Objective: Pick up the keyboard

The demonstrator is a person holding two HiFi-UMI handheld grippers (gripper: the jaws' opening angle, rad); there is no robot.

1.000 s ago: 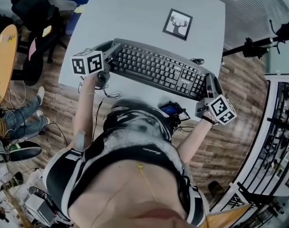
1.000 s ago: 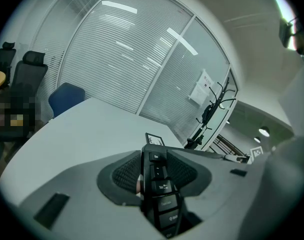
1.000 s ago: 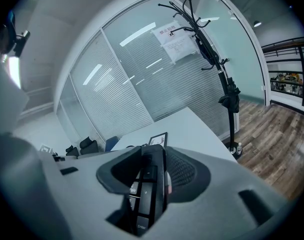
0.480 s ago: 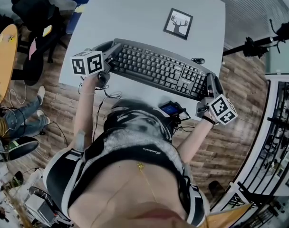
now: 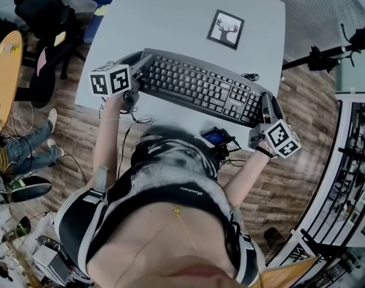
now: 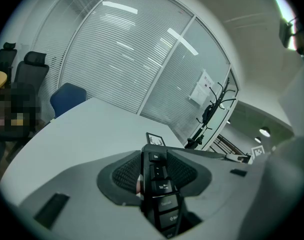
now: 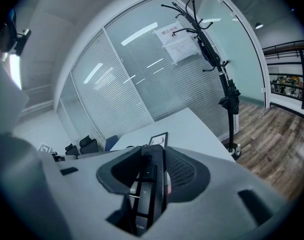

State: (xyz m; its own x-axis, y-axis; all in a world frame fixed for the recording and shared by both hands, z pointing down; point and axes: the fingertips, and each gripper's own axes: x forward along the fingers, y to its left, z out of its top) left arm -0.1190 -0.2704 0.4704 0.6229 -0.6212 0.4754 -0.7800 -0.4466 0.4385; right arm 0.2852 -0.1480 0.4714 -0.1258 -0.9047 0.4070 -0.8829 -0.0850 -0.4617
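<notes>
A black keyboard (image 5: pixel 197 86) lies slantwise along the near edge of the grey bench (image 5: pixel 170 17), running from about 10 o'clock to 4 o'clock in the head view; whether it is lifted clear of the bench cannot be told. The left hand-held gripper (image 5: pixel 141 65) is clamped on the keyboard's 10 o'clock end; in the left gripper view its ribbed pads (image 6: pixel 123 174) press on both faces of that end, key caps showing between them. The right hand-held gripper (image 5: pixel 268 104) is clamped on the 4 o'clock end; in the right gripper view the keyboard's edge stands upright between its pads (image 7: pixel 184 171), gripped on both sides. A framed deer picture (image 5: pixel 225 30) lies flat on the bench at the keyboard's 1 o'clock, well apart from it; a small device with a blue screen (image 5: pixel 215 138) sits at the keyboard's 6 o'clock, by the person's waist.
</notes>
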